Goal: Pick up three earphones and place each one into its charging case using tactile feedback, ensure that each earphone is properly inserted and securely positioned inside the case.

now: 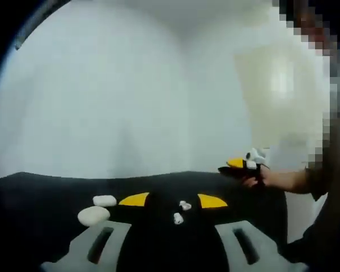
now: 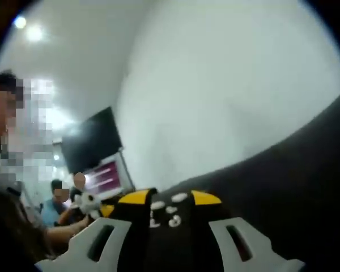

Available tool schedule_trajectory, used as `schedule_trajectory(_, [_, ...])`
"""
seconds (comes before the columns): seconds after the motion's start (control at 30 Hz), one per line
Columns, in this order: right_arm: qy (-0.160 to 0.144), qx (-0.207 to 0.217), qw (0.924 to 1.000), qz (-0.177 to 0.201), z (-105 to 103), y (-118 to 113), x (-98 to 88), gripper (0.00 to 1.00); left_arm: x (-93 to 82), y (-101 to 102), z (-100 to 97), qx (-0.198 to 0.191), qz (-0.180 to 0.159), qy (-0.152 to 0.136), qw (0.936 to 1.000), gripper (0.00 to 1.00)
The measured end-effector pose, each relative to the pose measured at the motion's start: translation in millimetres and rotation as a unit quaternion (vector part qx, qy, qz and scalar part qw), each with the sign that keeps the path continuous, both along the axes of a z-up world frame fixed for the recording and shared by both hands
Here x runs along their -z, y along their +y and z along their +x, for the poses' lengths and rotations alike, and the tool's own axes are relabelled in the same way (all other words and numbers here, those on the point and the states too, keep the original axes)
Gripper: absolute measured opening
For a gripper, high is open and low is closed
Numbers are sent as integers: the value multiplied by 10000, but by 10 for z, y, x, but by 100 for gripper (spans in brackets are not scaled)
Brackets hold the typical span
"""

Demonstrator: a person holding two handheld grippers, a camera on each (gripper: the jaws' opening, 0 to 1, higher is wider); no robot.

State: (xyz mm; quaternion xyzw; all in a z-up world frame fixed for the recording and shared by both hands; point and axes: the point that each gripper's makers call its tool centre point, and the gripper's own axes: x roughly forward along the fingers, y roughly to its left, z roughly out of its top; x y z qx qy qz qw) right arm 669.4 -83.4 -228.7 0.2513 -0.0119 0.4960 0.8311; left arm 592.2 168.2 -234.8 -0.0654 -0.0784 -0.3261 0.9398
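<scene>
Jaws of the left gripper (image 1: 173, 203) stand wide apart and hold nothing, with two white earphones (image 1: 182, 211) lying between them on the black table (image 1: 39, 195). Two white cases (image 1: 94, 215) lie just left of them. Right gripper (image 2: 171, 199) is also spread wide, and small white pieces, perhaps earphones, lie between its yellow tips (image 2: 206, 198).

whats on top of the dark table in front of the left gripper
On the dark table lie two white oval cases and two small white earphones between the left gripper tips. Whether the cases are open is too blurred to tell.
</scene>
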Motion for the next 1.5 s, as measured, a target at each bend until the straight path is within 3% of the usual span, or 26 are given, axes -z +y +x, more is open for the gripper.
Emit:
schedule_trajectory(0.13, [205, 79, 9988, 443, 44, -109, -67, 29, -202, 272, -2, -275, -860, -153, 9958, 28])
schedule_trajectory(0.27, [440, 247, 9965, 662, 122, -219, -45, 29, -235, 425, 2, -633, -1024, -272, 9924, 26])
schedule_trajectory(0.3, [481, 294, 9960, 689, 136, -233, -36, 29, -220, 422, 16, -662, -996, -239, 9925, 26])
schedule_trajectory(0.37, [496, 307, 9959, 696, 137, -232, -35, 29, -119, 351, 51, -703, -604, -93, 9957, 25])
schedule_trajectory(0.47, [469, 284, 9966, 616, 126, -205, -21, 29, -66, 285, 83, -695, -231, -89, 9973, 25])
schedule_trajectory(0.77, [488, 332, 9965, 591, 131, -226, -1, 29, 38, 105, 56, -653, 356, -96, 9972, 25])
schedule_trajectory(1.07, [487, 399, 9968, 491, 133, -234, 28, 29, 32, 45, 0, -582, 433, -156, 9972, 25])
schedule_trajectory(1.5, [365, 451, 9983, 98, 96, -173, 86, 29, 116, -90, -18, -578, 890, -144, 9942, 25])
